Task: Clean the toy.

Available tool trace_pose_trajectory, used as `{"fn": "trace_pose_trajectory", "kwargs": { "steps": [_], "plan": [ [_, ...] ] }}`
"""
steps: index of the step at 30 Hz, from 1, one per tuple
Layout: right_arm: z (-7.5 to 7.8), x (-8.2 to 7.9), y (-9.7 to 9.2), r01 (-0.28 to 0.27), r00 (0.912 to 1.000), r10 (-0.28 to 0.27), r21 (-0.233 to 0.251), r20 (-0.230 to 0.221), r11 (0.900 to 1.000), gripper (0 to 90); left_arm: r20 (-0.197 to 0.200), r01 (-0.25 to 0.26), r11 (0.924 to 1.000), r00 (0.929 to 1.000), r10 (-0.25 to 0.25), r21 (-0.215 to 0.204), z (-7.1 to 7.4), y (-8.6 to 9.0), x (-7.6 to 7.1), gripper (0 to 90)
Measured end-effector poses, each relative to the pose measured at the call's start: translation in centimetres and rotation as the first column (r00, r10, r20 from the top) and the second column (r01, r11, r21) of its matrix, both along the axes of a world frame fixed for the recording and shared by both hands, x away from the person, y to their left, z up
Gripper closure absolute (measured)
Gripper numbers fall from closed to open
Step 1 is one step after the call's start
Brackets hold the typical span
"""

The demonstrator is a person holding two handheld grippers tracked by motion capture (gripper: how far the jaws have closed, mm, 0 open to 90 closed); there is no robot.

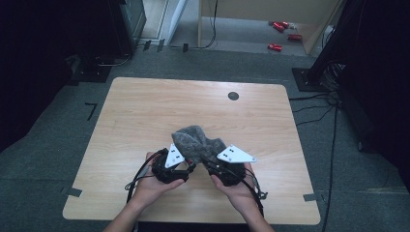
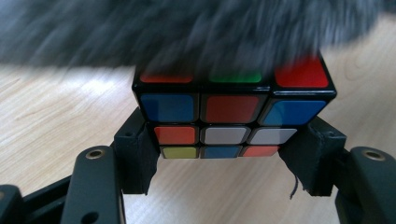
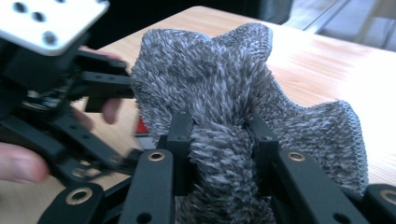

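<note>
A Rubik's cube with blue, red, white and orange stickers sits between the two black jaws of my left gripper, which is shut on its lower rows. A fuzzy grey cloth drapes over the cube's top and blurs across the upper part of the left gripper view. My right gripper is shut on a bunched fold of that grey cloth. In the high view both grippers, left gripper and right gripper, are held close together above the table's near half, with the cloth lifted between them.
The wooden table has a round dark grommet near its far edge. Dark floor and cables surround it, with red objects on the floor far behind. The other hand and left gripper appear at left in the right gripper view.
</note>
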State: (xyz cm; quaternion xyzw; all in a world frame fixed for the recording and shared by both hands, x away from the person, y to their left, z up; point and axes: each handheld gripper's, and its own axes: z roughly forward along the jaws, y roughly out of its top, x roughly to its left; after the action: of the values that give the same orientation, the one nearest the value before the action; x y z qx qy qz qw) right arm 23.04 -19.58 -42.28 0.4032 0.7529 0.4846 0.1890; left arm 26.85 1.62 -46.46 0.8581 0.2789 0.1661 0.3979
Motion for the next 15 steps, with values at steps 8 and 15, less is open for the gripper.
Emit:
{"fn": "trace_pose_trajectory", "kwargs": {
  "steps": [8,15],
  "plan": [
    [-1.3,0.8,2.4,-0.048,0.9984,0.047,-0.015,-0.03,0.9987,69.4,0.026,0.047,0.9935,0.9984,-0.05,0.104,-1.3,-0.9,-1.1,35.2],
    [-1.6,1.5,1.7,-0.002,0.9998,0.001,-0.059,-0.021,0.9982,69.2,0.029,0.008,0.9952,0.9995,-0.011,0.098,-1.3,-0.3,-0.7,35.4]
  ]
}}
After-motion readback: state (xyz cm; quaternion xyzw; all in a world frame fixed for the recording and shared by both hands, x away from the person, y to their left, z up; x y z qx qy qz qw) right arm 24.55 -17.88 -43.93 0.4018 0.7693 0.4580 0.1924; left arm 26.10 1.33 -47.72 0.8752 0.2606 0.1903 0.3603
